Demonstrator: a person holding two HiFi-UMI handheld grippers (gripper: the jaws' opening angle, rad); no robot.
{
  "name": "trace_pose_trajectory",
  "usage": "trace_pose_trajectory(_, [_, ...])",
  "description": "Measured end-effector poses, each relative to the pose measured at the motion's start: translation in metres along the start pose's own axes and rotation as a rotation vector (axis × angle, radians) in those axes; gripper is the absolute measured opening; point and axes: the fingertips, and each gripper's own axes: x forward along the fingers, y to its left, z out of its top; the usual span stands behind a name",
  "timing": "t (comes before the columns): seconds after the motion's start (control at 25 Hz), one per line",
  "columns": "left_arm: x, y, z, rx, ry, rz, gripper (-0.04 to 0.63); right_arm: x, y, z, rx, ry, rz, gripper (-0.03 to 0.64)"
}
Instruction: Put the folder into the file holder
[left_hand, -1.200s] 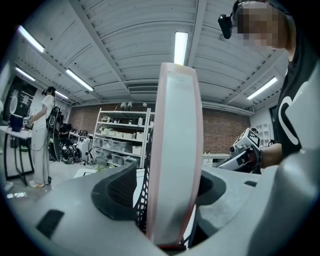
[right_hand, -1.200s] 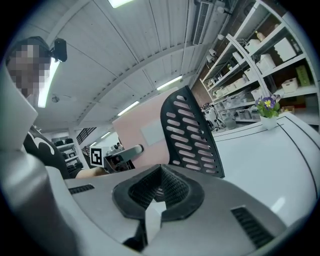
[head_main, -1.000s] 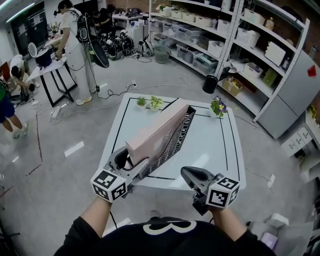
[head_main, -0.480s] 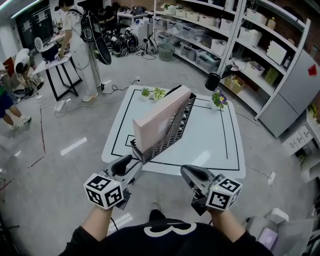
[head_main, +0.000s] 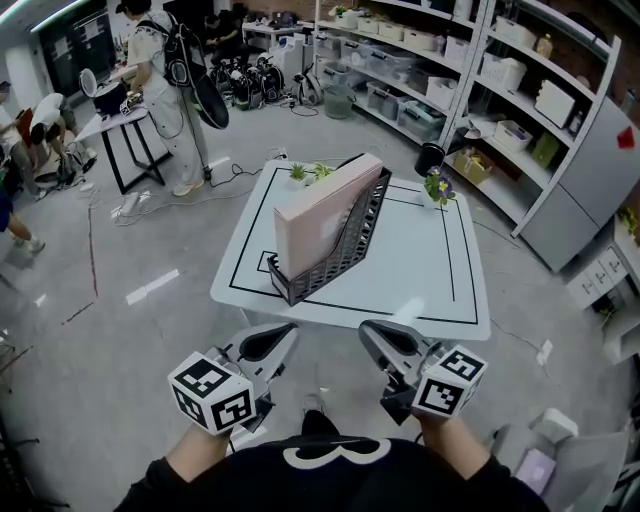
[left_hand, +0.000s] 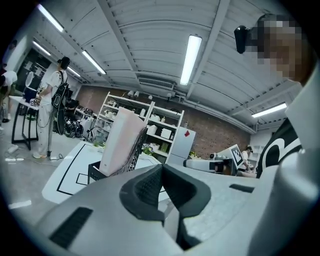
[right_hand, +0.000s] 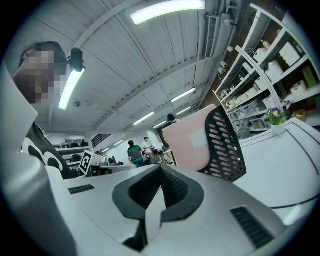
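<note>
i see a matt pink folder (head_main: 320, 225), card by its look, in a black perforated file holder (head_main: 347, 250), likely metal. the white bench (head_main: 420, 270) top is smooth and slightly glossy; the grey floor (head_main: 150, 330) shines.

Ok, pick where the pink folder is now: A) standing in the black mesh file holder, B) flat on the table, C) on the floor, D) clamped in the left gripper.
A: the pink folder stands on edge inside the file holder on the table.
</note>
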Motion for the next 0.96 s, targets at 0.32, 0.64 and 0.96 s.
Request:
trace_pose_trajectory(0.32, [-0.010, -0.004, -0.003, -0.007, -0.002, 0.011, 0.006, -0.004, 0.007, -0.004, -0.011, 0.016, -0.012, 0.003])
trace_pose_trajectory(0.64, [-0.012, 0.006, -0.010, 0.021, 0.039, 0.052, 0.006, 0.010, 0.007, -0.007, -0.018, 0.042, 0.003, 0.003])
trace_pose_trajectory(0.96, [-0.006, 0.022, -0.008, 0.024, 0.049, 0.067, 0.006, 0.025, -0.003, -0.004, -0.017, 0.053, 0.008, 0.003])
